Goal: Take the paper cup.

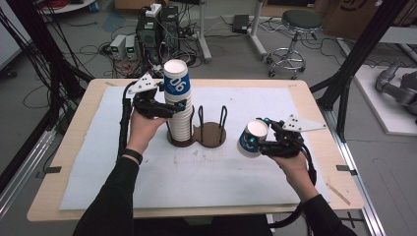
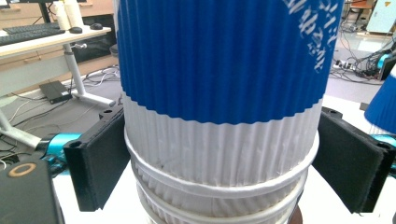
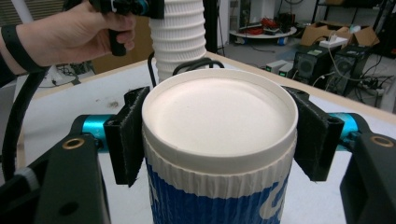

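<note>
Now, cups in both grippers
Left gripper clamps the cup stack on the wooden holder; right gripper grips a single cup, tilted, above the mat.

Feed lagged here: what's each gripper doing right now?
Left gripper: closed on the cup stack.
Right gripper: closed on a single cup.

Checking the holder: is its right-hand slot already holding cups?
No: the right slot of the holder stands bare, while the cup stack fills its left one.
</note>
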The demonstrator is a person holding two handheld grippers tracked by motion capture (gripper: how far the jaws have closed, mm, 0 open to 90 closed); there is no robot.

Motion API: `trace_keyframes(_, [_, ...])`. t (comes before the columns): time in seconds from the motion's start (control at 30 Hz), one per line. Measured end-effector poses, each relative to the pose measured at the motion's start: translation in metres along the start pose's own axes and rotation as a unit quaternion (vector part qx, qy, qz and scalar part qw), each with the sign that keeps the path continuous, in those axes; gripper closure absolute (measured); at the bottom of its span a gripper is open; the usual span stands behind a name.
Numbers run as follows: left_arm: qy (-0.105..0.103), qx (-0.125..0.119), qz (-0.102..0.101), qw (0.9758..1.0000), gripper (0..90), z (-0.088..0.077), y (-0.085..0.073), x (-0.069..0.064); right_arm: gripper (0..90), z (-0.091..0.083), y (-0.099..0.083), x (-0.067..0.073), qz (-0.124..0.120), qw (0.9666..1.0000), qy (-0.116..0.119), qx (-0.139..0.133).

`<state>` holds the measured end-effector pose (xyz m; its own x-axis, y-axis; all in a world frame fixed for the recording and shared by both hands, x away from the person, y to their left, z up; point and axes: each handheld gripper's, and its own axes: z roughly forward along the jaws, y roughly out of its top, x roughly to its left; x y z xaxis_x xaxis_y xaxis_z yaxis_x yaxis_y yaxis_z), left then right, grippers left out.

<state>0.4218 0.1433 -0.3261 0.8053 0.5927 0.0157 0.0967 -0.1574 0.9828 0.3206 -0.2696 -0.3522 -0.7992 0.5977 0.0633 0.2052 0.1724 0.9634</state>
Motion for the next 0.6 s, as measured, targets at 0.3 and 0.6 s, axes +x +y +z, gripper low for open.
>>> trace_keyframes(0.3, [0.003, 0.005, 0.001, 1.0000, 11.0, -0.001, 0.001, -0.002, 29.8, 0.003, -0.012, -0.001, 0.002, 0.9999, -0.001, 0.016])
trace_keyframes(0.6, [-0.001, 0.001, -0.004, 1.0000, 10.7, -0.001, 0.001, -0.001, 29.8, 0.004, -0.015, -0.002, 0.005, 0.9998, -0.003, 0.019])
